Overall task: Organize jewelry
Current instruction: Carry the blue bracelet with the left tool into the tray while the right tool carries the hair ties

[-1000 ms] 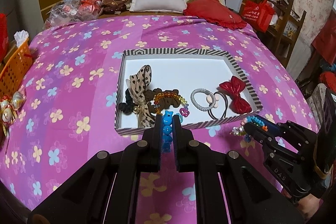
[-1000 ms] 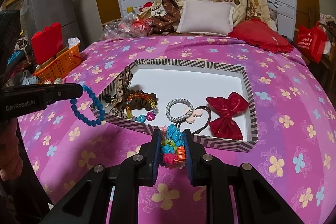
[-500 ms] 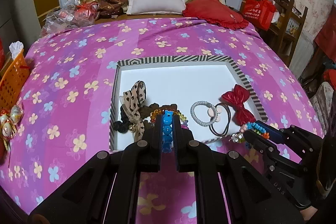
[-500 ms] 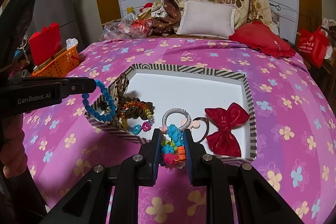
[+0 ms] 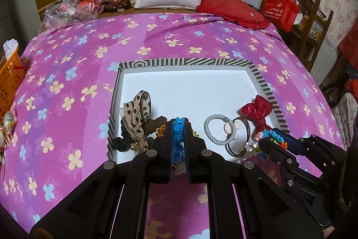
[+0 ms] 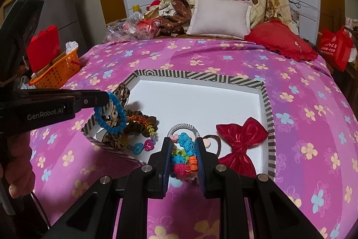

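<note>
The left gripper pinches a blue bead bracelet, its loop dangling over the striped tray's near-left corner. Alongside, the right gripper squeezes a multicoloured coil bracelet just above the tray's near rim. Both pieces look light; the beads seem hard and slick, best held across one bead, while the coils look springy and soft, so a mid-bunch grip suits. "GenRobot.AI" reads on the left gripper's side.

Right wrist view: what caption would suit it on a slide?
Right gripper carries a multicoloured hair tie toward the striped tray, while the left gripper dangles a blue bracelet.
</note>
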A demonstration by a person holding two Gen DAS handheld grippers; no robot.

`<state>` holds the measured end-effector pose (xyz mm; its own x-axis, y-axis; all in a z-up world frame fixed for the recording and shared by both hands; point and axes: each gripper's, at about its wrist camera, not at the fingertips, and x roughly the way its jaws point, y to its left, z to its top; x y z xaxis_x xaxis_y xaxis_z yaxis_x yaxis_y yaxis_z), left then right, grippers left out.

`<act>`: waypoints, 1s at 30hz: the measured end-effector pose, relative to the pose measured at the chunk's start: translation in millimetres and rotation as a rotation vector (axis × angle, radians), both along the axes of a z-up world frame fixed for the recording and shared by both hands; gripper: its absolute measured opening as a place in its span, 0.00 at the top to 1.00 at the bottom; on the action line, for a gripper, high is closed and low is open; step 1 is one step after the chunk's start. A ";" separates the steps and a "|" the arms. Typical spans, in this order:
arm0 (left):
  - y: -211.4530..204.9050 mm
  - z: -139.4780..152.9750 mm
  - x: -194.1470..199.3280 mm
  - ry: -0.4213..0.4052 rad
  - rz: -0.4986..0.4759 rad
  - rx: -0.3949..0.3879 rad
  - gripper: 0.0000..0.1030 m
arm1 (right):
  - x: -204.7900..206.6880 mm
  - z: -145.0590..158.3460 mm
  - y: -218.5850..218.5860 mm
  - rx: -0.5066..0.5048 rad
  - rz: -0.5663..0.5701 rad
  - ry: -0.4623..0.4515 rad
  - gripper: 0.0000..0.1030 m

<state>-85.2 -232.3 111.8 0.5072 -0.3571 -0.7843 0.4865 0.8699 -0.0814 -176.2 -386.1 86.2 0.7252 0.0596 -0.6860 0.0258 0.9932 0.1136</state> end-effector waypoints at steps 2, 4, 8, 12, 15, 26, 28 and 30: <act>-2.5 -3.0 4.3 0.009 0.003 0.001 0.93 | 4.7 -0.9 -0.4 0.002 0.002 0.002 0.81; -4.7 -5.2 7.8 0.016 0.005 0.002 0.93 | 10.0 -2.1 -1.7 0.005 0.002 0.006 0.81; -9.9 -10.6 13.9 0.033 0.005 -0.001 0.93 | 23.1 -6.5 -3.6 0.022 0.006 0.023 0.81; -15.1 -17.9 18.5 0.045 0.000 0.007 0.93 | 36.1 -13.9 -2.9 0.019 0.012 0.045 0.81; -16.9 -26.1 23.5 0.060 0.005 0.017 0.93 | 44.9 -21.1 -4.9 0.028 0.011 0.067 0.81; -12.1 -60.5 40.7 0.132 0.047 0.055 0.93 | 67.0 -53.2 -21.3 0.050 -0.027 0.142 0.81; -12.7 -65.1 40.9 0.142 0.047 0.061 0.93 | 68.1 -56.9 -22.5 0.051 -0.032 0.146 0.81; -12.9 -67.3 40.6 0.140 0.049 0.065 0.93 | 68.0 -58.4 -22.9 0.053 -0.036 0.146 0.81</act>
